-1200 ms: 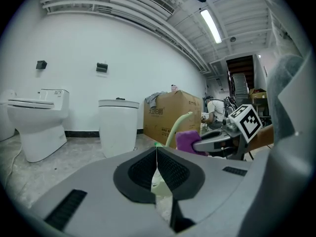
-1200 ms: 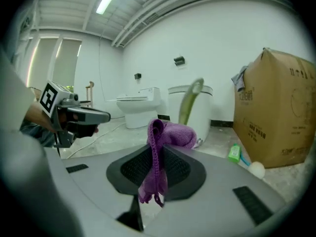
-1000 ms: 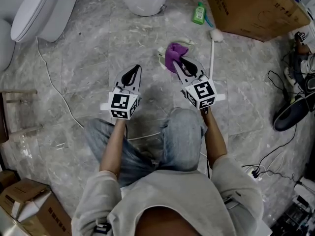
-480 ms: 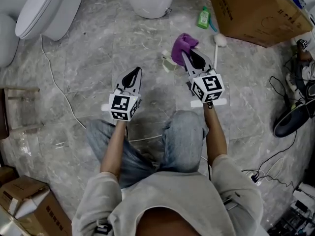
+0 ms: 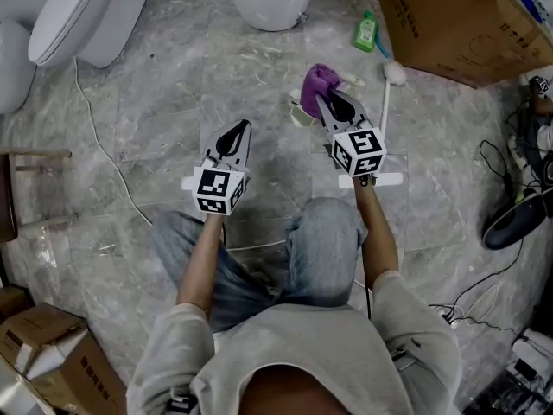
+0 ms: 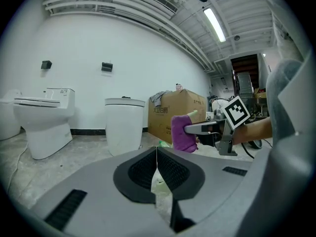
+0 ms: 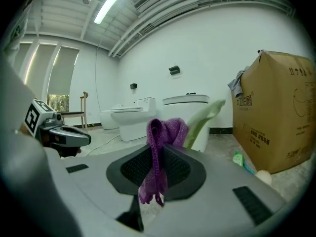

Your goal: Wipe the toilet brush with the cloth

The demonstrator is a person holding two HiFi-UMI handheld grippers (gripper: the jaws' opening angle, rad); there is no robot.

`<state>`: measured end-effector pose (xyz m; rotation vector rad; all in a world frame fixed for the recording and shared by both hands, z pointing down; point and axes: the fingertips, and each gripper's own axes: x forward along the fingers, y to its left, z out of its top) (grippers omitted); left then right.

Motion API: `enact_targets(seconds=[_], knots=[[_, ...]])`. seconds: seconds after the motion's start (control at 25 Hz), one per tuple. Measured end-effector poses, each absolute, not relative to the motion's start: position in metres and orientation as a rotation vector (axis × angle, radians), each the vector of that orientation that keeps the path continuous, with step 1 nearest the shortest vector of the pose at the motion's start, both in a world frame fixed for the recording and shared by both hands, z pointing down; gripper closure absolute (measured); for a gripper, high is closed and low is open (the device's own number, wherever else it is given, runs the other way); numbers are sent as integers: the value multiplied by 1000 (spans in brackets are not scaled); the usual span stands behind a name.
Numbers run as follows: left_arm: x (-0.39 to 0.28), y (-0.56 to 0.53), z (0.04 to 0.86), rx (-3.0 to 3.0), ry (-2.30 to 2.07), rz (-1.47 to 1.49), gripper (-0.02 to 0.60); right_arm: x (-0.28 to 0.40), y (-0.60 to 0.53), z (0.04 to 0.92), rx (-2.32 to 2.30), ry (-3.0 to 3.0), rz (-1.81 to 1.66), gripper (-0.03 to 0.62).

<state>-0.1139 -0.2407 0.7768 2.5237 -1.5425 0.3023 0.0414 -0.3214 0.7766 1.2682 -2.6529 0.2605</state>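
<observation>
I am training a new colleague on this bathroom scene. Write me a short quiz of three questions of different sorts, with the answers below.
1. True or false: the right tool is shut on the purple cloth.
2. Fill in the missing word: the left tool holds nothing, and its jaws are ____.
3. Where is the toilet brush?
A. Held in one tool
B. Lying on the floor, on the right tool's right
C. Leaning upright against a wall

Key
1. True; the right gripper view shows the cloth pinched between the jaws.
2. Shut.
3. B.
</observation>
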Motion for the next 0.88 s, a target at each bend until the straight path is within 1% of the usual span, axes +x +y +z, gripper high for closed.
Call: enact_targets(seconds=[0.88], knots=[[-126, -251, 793, 2494, -1542, 335, 561, 38, -334, 897, 1178, -2475, 532, 514]])
